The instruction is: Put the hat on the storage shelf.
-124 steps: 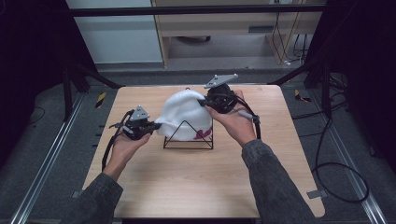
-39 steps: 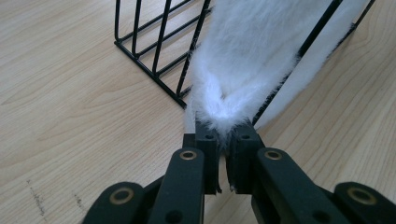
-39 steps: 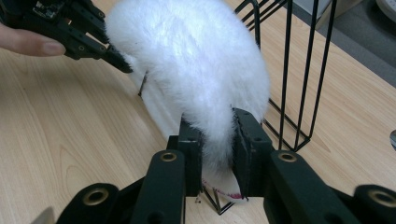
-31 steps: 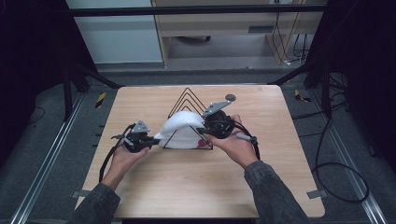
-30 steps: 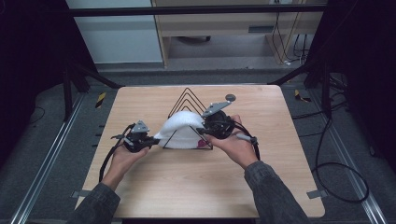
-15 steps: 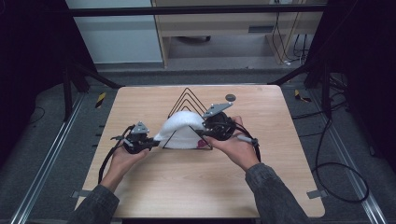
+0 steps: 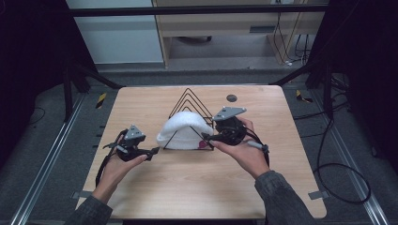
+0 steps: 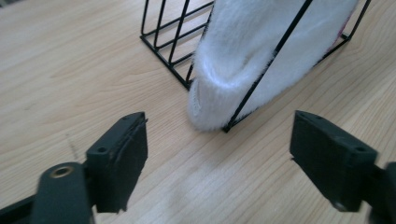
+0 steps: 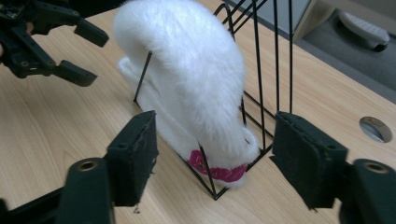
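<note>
Fingers of both grippers stand spread with nothing pinched; the jaws have just been opening and the hat lies clear of them. High view: left gripper (image 7: 149,153) sits just off the hat's (image 7: 184,130) left edge, right gripper (image 7: 208,138) just off its right edge, and the hat is draped over the front of the wire rack (image 7: 190,101) at mid table (image 7: 197,187). Left gripper view: both pads (image 8: 122,161) are apart over bare wood, the white brim resting on the table against the rack's front corner wire. Right gripper view: pads (image 9: 133,156) flank the hat's end with the pink tag (image 9: 217,171), not touching; a front wire crosses outside the fabric. Judgement: the step in hand is release after seating. To do it well, draw both grippers straight back and level, jaws kept wide, so no pad snags fleece or nudges the light rack; check that the brim sits evenly.
</note>
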The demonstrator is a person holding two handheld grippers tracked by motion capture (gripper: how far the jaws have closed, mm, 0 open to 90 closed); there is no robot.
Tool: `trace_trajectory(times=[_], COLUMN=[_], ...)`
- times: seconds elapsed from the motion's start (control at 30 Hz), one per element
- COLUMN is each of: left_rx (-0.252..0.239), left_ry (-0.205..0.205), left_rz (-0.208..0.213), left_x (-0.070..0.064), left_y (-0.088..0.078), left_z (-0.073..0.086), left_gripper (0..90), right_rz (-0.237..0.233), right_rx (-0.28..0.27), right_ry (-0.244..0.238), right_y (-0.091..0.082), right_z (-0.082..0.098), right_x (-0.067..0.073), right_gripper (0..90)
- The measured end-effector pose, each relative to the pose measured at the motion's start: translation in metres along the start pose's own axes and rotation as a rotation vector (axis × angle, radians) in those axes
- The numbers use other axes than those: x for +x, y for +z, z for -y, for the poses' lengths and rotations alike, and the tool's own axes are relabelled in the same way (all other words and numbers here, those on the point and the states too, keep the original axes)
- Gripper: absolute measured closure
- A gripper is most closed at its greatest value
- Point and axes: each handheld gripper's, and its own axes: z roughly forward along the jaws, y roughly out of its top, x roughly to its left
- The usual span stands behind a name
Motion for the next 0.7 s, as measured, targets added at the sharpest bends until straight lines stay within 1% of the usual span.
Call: trace_trajectory(times=[0.07,0.13,0.17,0.2,0.23,0.3,0.33,0.4,0.5,0.67,0.7], left_rx=[-0.008,-0.011,-0.01,-0.008,-0.011,-0.015,-0.017,-0.014,-0.009,0.02,0.033], left_ry=[0.0,-0.02,-0.027,-0.034,-0.04,-0.039,-0.035,-0.044,-0.041,-0.057,-0.057], left_rz=[-0.009,-0.018,-0.02,-0.019,-0.014,-0.008,-0.013,-0.01,-0.014,-0.035,-0.036], left_x=[-0.002,-0.003,-0.004,-0.005,-0.006,-0.008,-0.008,-0.008,-0.006,-0.002,-0.001], left_y=[-0.004,-0.007,-0.008,-0.009,-0.009,-0.01,-0.01,-0.01,-0.009,-0.007,-0.006], left_z=[0.003,0.009,0.012,0.015,0.017,0.023,0.026,0.032,0.037,0.048,0.05], left_gripper=[14.0,11.9,10.5,9.1,7.7,5.4,5.1,4.9,4.8,4.8,4.8], right_rz=[0.007,0.021,0.032,0.039,0.045,0.05,0.052,0.062,0.07,0.08,0.082], right_rx=[-0.013,-0.013,-0.003,0.006,-0.001,-0.022,-0.024,-0.026,-0.014,0.002,0.003], right_ry=[0.005,0.013,0.013,0.012,0.013,0.019,0.018,0.011,-0.002,0.021,0.029], right_y=[-0.006,-0.009,-0.01,-0.012,-0.016,-0.022,-0.025,-0.031,-0.038,-0.043,-0.044], right_z=[0.004,0.01,0.013,0.016,0.018,0.023,0.025,0.031,0.039,0.055,0.059], right_x=[0.002,0.005,0.006,0.008,0.009,0.011,0.012,0.013,0.012,0.006,0.005], right_gripper=[25.1,19.0,16.1,15.2,14.5,11.3,10.0,8.1,6.5,5.5,5.6])
